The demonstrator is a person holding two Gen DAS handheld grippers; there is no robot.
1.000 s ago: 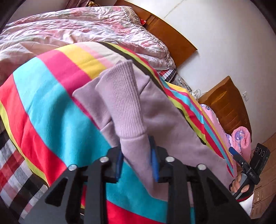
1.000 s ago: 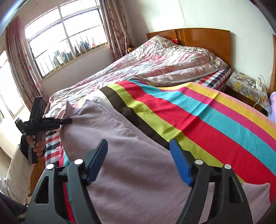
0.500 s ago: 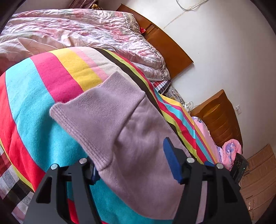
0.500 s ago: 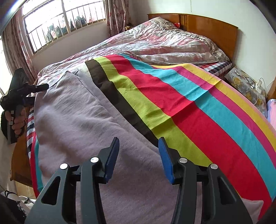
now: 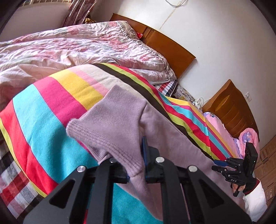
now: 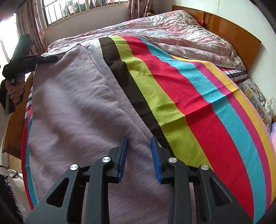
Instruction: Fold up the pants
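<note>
— Where do we have the soft lilac fleece pants [image 6: 72, 110] at this point?

— We see them laid lengthwise on the bright striped blanket [image 6: 198, 96] that covers the bed, along the blanket's black and green stripes. In the left wrist view their ribbed knit cuff [image 5: 110, 127] is lifted off the blanket and droops forward over our left tongs [image 5: 136, 165].

— And how do our left tongs stand?

— Nearly closed, the blue pads pinching the cloth just behind the cuff, so we have hold of that end. From the right wrist view we see the same tool at the far end of the pants, held in a bare hand [image 6: 16, 89].

— Our right tongs [image 6: 138, 158]?

— They sit over the broad end of the pants with the jaws partly open, a narrow gap between the blue pads, and a raised fold of lilac cloth lies in that gap. We cannot tell whether the pads touch it; they are not clamped on it.

— What lies around us?

— Beyond the blanket a crumpled pink floral quilt [image 5: 77, 50] is heaped toward the polished wooden headboard [image 6: 232, 32]. A barred window [image 6: 82, 10] with patterned curtains stands behind the bed, and a second wooden headboard [image 5: 231, 106] shows against the white wall in the left wrist view.
</note>
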